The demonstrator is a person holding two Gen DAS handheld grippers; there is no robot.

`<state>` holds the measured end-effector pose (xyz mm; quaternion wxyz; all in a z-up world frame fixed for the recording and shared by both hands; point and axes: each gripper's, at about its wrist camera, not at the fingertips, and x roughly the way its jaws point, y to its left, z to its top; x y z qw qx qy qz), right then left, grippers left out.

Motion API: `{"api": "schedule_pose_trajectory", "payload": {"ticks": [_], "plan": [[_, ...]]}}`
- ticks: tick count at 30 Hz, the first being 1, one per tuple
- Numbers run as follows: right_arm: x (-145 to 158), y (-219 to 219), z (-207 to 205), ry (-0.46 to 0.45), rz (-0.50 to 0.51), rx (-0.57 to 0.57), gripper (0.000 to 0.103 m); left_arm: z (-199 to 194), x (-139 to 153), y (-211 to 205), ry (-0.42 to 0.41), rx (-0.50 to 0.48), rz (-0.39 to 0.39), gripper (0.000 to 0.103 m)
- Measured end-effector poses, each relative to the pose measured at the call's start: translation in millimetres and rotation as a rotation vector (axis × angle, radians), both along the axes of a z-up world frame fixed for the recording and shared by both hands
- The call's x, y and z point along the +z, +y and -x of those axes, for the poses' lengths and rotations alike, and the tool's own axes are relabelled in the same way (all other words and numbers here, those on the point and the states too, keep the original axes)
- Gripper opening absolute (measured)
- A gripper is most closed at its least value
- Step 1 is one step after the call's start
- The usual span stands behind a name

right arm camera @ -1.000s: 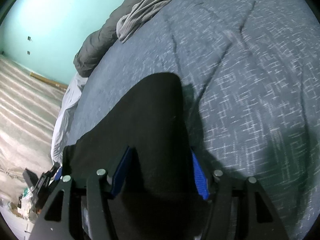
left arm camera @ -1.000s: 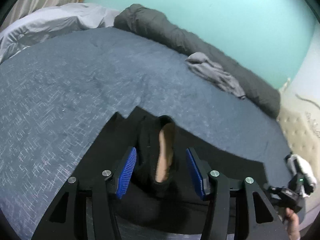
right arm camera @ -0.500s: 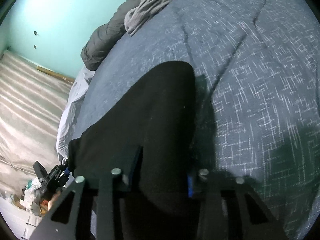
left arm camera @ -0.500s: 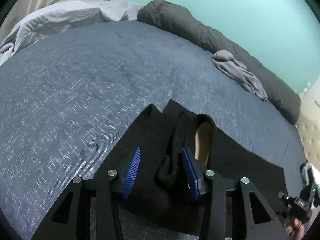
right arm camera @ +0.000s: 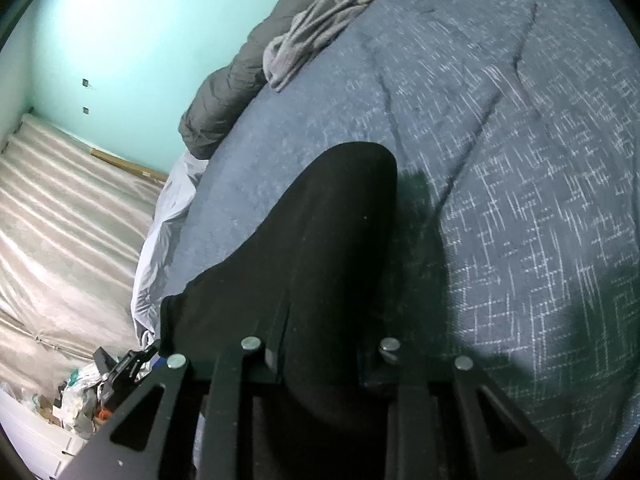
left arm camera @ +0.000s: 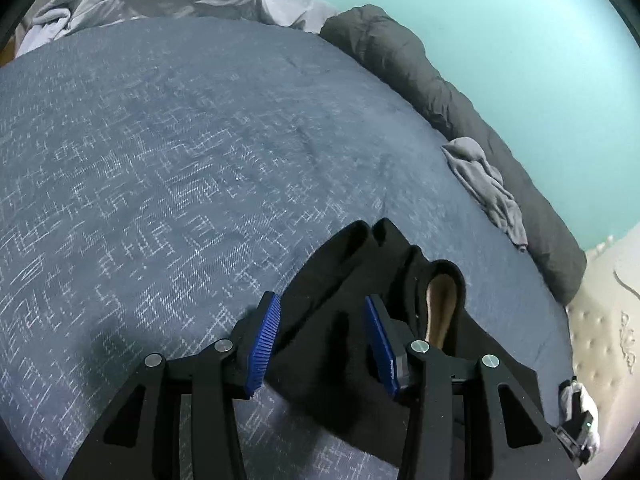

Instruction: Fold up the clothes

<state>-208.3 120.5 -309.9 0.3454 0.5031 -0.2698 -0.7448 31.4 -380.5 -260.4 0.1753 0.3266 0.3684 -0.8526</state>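
We hold our left gripper [left arm camera: 322, 334] with its blue ribbed fingers [left arm camera: 264, 338] spread apart, low over the black fleece garment with a tan lining [left arm camera: 438, 312], which lies on the blue-grey patterned bedspread [left arm camera: 180, 160]. Our right gripper [right arm camera: 320, 354] is clamped on the same garment's black cloth [right arm camera: 320, 240], which drapes forward toward twelve o'clock. A crumpled grey cloth [left arm camera: 484, 188] lies well apart at two o'clock.

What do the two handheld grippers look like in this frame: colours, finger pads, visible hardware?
Both are matte black, with triangular cut-outs and round silver bolt heads. The left gripper has ribbed blue pads on its fingers. The right gripper's pads are hidden by black cloth.
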Motion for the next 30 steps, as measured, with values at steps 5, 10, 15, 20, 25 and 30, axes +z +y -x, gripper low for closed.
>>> {"api": "schedule_pose_trajectory", "payload": {"ticks": [5, 10, 15, 20, 25, 30], "plan": [[-3, 1, 0, -0.027, -0.001, -0.013, 0.025, -16, 2, 5, 0.026, -0.003, -0.047, 0.054], [-2, 4, -3, -0.038, 0.004, -0.014, 0.027, -30, 2, 12, 0.034, 0.004, -0.074, 0.059], [-1, 6, -5, -0.042, 0.011, -0.017, 0.028, -37, -3, 21, 0.031, -0.007, -0.109, 0.059], [0, 7, -7, -0.039, 0.013, -0.015, 0.028, -30, -16, 29, 0.022, -0.032, -0.136, 0.062], [0, 7, -7, -0.036, 0.010, -0.014, 0.028, -19, -28, 34, 0.017, -0.056, -0.156, 0.062], [1, 5, -8, -0.030, 0.001, -0.014, 0.028, -8, -38, 39, 0.008, -0.081, -0.164, 0.063]]}}
